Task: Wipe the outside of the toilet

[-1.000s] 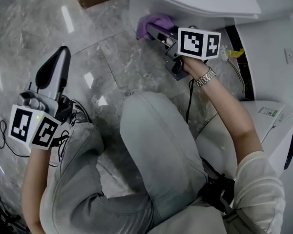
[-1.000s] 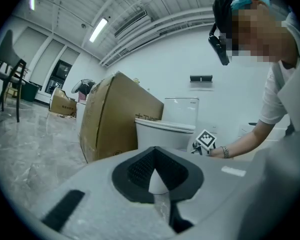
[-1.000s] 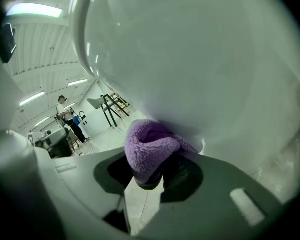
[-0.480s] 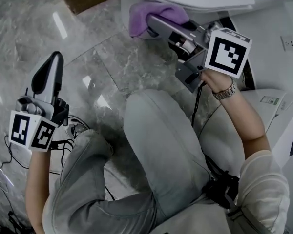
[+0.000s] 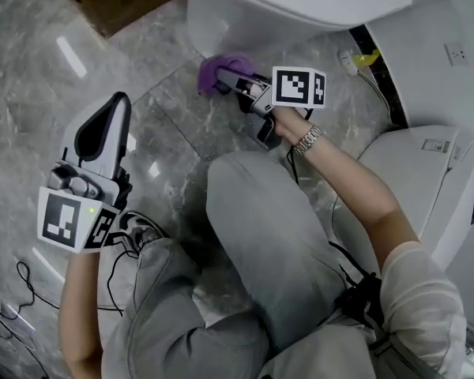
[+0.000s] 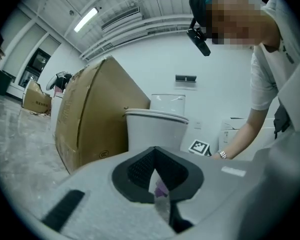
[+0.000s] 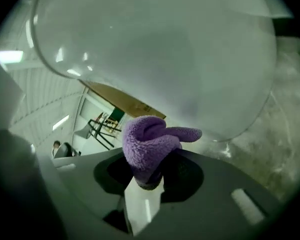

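- the right gripper (image 5: 235, 80) is clenched on a bunched purple cloth (image 5: 215, 73), pinched near its middle.
- the cloth looks soft, light and fluffy, so it should squash onto curves. a firm pinch suits it.
- it sits low by the toilet (image 5: 245, 18) bowl's outer wall. whether they touch is unclear. the glaze looks hard and slick.
- the left gripper (image 5: 110, 113) has its jaws together and empty, well apart from the toilet.

pale grey trousers (image 5: 261, 243), cream short-sleeved top (image 5: 423, 306), metal watch (image 5: 307, 140). just past the watch, the grey right gripper (image 5: 233, 81) bears a white cube (image 5: 299, 87) with black square markers; a black cable (image 5: 291, 164) runs beside the watch.
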Available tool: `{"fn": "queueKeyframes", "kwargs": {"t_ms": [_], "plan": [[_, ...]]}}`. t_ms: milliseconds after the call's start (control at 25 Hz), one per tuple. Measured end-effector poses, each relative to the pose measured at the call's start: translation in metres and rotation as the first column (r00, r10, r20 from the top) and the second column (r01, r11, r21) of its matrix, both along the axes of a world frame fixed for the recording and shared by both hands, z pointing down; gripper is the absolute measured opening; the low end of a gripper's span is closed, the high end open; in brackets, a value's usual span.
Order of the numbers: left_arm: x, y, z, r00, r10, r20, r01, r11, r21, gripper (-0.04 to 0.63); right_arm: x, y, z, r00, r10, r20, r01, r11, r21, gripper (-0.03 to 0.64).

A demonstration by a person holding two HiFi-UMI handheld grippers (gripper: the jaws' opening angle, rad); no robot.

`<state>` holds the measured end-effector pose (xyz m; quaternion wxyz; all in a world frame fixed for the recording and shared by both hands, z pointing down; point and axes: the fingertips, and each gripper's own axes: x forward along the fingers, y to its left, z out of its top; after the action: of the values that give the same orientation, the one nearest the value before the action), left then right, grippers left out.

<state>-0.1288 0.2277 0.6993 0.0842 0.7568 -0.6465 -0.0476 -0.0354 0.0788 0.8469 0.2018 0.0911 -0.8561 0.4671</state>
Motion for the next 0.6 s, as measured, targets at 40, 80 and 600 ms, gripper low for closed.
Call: {"fn": "queueKeyframes", "kwargs": {"t_ms": [40,80,600], "plan": [[-0.004,-0.004,0.003,1.0,0.014,-0.004,-0.014,1.0,0.005,0.005,-0.002,-0.005,0.015,0.998,0.056,0.002,-0.056,0.997,-0.058,0.13],[-0.008,-0.007,0.005,1.0,0.024,-0.005,-0.024,1.0,0.01,0.005,-0.004,-0.009,0.028,0.994,0.112,-0.002,-0.111,0.988,-0.105,0.13],[-0.063,-0.028,0.019,0.995,0.098,-0.007,-0.097,0.992,0.078,0.005,-0.013,-0.051,0.113,0.839,0.539,-0.082,-0.535,0.786,-0.308,0.13]]}}
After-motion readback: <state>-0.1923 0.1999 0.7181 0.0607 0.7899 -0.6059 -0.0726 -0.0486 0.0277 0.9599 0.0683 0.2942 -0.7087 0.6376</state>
